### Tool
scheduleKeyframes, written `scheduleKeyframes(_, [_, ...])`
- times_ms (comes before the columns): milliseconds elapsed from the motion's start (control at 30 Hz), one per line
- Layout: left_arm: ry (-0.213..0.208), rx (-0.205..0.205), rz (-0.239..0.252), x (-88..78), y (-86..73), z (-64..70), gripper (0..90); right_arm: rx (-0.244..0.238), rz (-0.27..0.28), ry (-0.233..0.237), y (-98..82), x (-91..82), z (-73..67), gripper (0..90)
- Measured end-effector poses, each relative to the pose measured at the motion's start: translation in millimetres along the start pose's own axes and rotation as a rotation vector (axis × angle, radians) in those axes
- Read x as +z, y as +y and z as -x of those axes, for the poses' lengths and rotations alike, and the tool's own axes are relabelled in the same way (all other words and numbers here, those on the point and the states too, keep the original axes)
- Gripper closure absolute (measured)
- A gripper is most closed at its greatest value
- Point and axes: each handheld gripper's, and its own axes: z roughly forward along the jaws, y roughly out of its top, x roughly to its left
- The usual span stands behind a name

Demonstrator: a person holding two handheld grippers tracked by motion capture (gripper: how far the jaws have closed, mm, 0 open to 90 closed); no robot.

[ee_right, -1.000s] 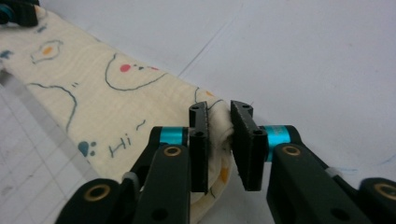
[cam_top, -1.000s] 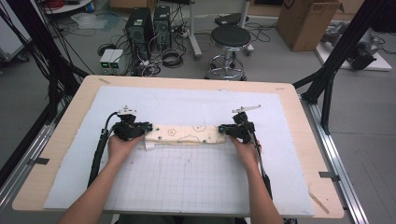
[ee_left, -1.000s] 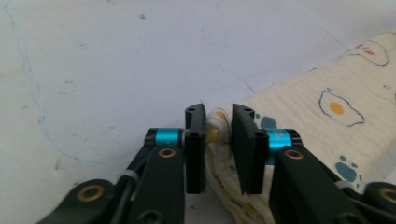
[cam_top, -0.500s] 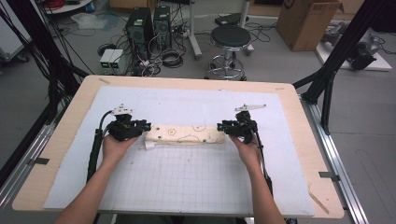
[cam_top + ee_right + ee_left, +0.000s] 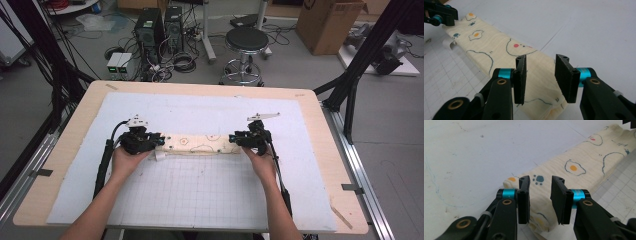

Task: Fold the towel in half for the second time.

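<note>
Covering most of the tabletop: a pale blue mat (image 5: 210, 115), blank at its far half and ruled with a fine grid at the half nearer the person.
Table: a light wooden table (image 5: 65, 165) bears the mat, its bare rim showing all round.
Cloth: a cream folded cloth (image 5: 197, 144), printed with fried eggs, paw marks and blue outlines, lies as a long narrow strip across the middle of the mat, along the far edge of the grid, running from one gripper to the other.
Left gripper: the left gripper (image 5: 159, 142) sits at the strip's left end, held from behind by the person's left hand (image 5: 125, 160). In the left gripper view (image 5: 540, 195) its two black pads stand apart with the cloth end lying between and below them; the pads do not press on it, so the cloth is released. The jaws have just been opening a little.
Right gripper: the right gripper (image 5: 233, 139) sits at the strip's right end, held by the right hand (image 5: 260, 162). In the right gripper view (image 5: 540, 75) the pads stand parted above the folded end, a clear gap at each side, nothing clamped. These jaws have just been opening.
Label: a small white label (image 5: 449, 44) sticks out from the cloth's near edge by the left gripper.
</note>
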Motion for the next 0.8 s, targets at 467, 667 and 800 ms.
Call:
scheduleKeyframes(467, [-0.008,-0.007,0.048,-13.1,-0.8,5.2,53.0,0.011,0.029,0.011,2.1,-11.9,-4.4,42.0])
scheduleKeyframes(667, [0.001,-0.006,0.051,-20.5,-3.2,6.7,43.4,-0.001,0.035,0.005,2.4,-16.4,-11.0,33.5])
scheduleKeyframes(800, [-0.008,0.008,0.064,-24.3,-2.5,9.7,40.8,-0.013,0.039,0.000,2.4,-18.0,-13.4,28.6])
